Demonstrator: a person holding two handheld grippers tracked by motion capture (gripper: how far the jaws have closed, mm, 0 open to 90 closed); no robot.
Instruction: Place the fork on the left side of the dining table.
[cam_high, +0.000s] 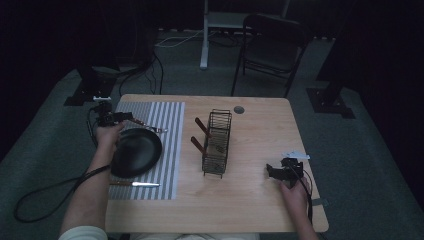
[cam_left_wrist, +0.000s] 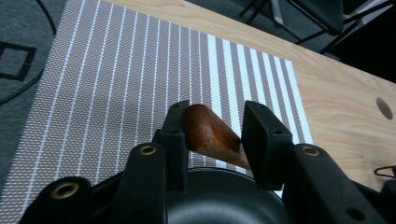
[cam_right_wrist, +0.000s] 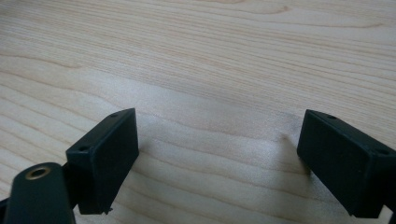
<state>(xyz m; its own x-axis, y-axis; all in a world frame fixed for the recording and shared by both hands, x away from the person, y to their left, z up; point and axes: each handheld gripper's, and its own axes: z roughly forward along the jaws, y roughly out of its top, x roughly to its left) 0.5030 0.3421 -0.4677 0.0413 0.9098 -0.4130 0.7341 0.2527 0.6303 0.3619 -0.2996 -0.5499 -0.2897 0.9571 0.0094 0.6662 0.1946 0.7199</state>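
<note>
My left gripper (cam_high: 124, 118) is at the far left of the table, over the back of the striped placemat (cam_high: 167, 150). A utensil with a brown wooden handle (cam_left_wrist: 205, 130) lies slanted between its jaws; the handle rests against one pad and a gap shows beside the other. The utensil's metal end (cam_high: 156, 129) points right, just behind the black plate (cam_high: 135, 150), whose rim (cam_left_wrist: 224, 200) sits right below the jaws. My right gripper (cam_right_wrist: 219, 135) stands open over bare wood near the table's front right (cam_high: 272, 171), with nothing between its fingers.
A black wire rack (cam_high: 217, 142) stands mid-table with two wooden-handled utensils (cam_high: 200, 136) leaning out of it. A knife (cam_high: 135, 184) lies on the placemat in front of the plate. A cable hole (cam_high: 239, 109) is at the back edge. A chair (cam_high: 272, 45) stands beyond the table.
</note>
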